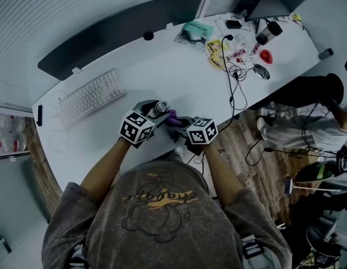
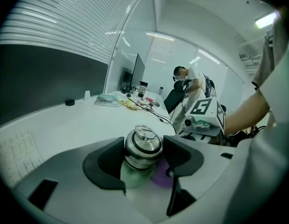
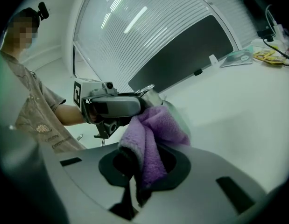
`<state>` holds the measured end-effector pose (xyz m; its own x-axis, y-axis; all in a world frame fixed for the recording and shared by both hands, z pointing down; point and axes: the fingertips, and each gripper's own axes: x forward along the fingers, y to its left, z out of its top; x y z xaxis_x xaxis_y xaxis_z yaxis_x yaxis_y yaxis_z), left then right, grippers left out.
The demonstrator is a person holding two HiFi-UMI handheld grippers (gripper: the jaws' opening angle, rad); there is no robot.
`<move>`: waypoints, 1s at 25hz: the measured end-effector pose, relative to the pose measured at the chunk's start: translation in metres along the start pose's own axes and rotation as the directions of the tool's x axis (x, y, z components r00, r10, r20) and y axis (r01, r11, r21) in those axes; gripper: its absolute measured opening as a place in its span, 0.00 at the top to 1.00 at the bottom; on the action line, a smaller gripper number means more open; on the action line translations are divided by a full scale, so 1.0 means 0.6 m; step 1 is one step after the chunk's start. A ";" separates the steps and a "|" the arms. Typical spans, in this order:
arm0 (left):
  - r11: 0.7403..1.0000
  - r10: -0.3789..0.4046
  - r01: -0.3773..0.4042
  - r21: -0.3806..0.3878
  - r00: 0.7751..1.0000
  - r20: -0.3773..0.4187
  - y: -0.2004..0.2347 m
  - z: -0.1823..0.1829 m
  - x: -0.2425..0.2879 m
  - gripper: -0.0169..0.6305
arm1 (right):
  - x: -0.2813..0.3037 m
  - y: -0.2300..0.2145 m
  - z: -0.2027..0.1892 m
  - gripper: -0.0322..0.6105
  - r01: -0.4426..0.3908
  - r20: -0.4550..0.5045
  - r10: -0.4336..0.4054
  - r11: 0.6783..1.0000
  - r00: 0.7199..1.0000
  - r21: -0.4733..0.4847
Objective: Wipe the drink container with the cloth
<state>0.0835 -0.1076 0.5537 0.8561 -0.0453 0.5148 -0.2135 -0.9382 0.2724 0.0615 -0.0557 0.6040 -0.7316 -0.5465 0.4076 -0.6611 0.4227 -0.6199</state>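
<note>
Two grippers met over the near edge of the tabletop, close to the person's chest. The left gripper was grasping the bottle, with one jaw on each side just under its shiny metal lid. The bottle's body was pale green. The right gripper was clenched on the purple cloth. The cloth was bunched up and stuck out past the jaws. It was pressed against the side of the bottle, just beside the left gripper. I could not tell if the bottle touched the tabletop. A white keyboard lay by the left edge, well apart from the grippers. Lots of small things and black cables sat at the far right corner. Another person was beyond that end.
</note>
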 end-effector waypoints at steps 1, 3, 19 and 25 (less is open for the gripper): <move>1.000 0.001 -0.001 -0.001 1.000 0.000 0.000 0.000 0.001 0.56 | 0.003 0.003 -0.002 0.87 0.001 -0.005 -0.001 1.000 1.000 -0.007; 1.000 0.005 -0.005 -0.003 1.000 0.001 0.001 0.000 0.002 0.56 | 0.012 0.011 -0.007 0.87 0.004 -0.016 -0.004 1.000 1.000 -0.028; 1.000 0.005 -0.005 -0.003 1.000 0.010 0.001 0.001 0.003 0.56 | 0.072 0.051 -0.006 0.87 -0.009 0.007 0.010 0.999 1.000 -0.042; 1.000 0.003 -0.003 -0.001 1.000 0.008 -0.001 0.001 0.003 0.56 | 0.098 0.065 0.004 0.87 -0.029 0.021 0.030 0.999 0.999 -0.039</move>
<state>0.0852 -0.1071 0.5540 0.8591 -0.0514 0.5091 -0.2170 -0.9376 0.2716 -0.0069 -0.0732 0.6020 -0.7473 -0.5486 0.3750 -0.6457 0.4660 -0.6049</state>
